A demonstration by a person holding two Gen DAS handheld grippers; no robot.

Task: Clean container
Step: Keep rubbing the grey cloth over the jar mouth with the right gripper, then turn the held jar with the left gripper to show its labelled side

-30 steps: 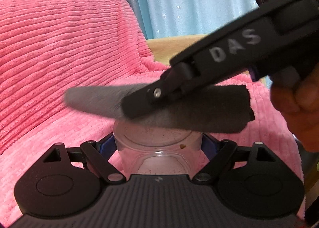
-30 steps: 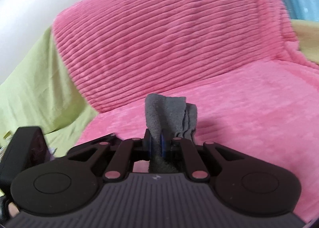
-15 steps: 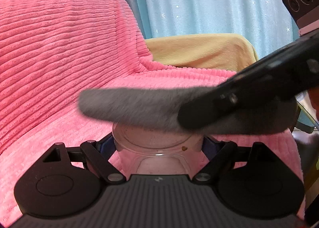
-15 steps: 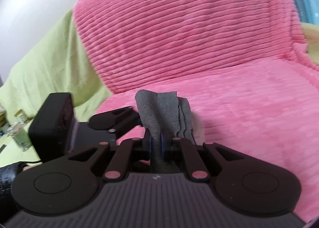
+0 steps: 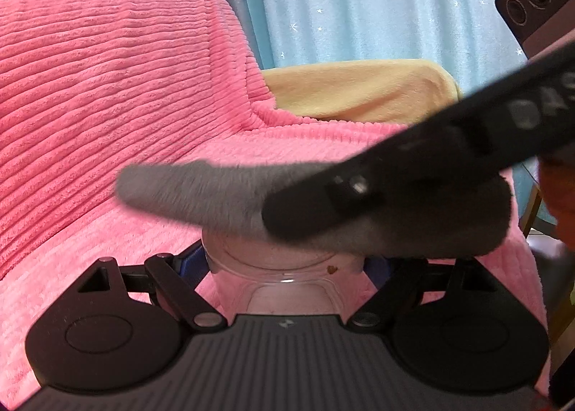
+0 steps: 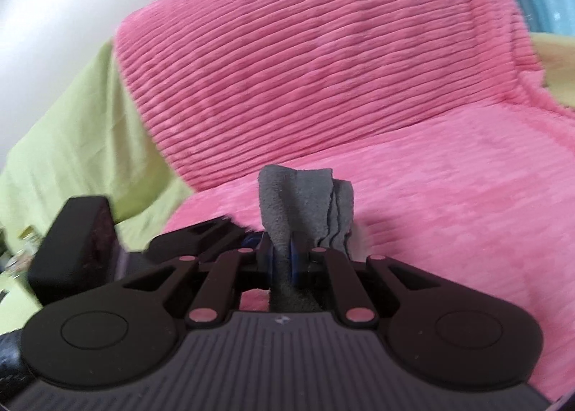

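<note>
Your left gripper (image 5: 287, 267): clamped on the clear plastic container (image 5: 284, 260).
Your right gripper (image 6: 284, 260): pinching the folded grey cloth (image 6: 302, 206), crossing the container's rim at 12 o'clock.

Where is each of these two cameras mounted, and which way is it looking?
Left wrist view: sits on the left tool, facing along its fingers at the clear container it grips; the right tool crosses above.
Right wrist view: sits on the right tool, facing the grey cloth it pinches.
Shared: cloth, pink blanket, both tools.
</note>
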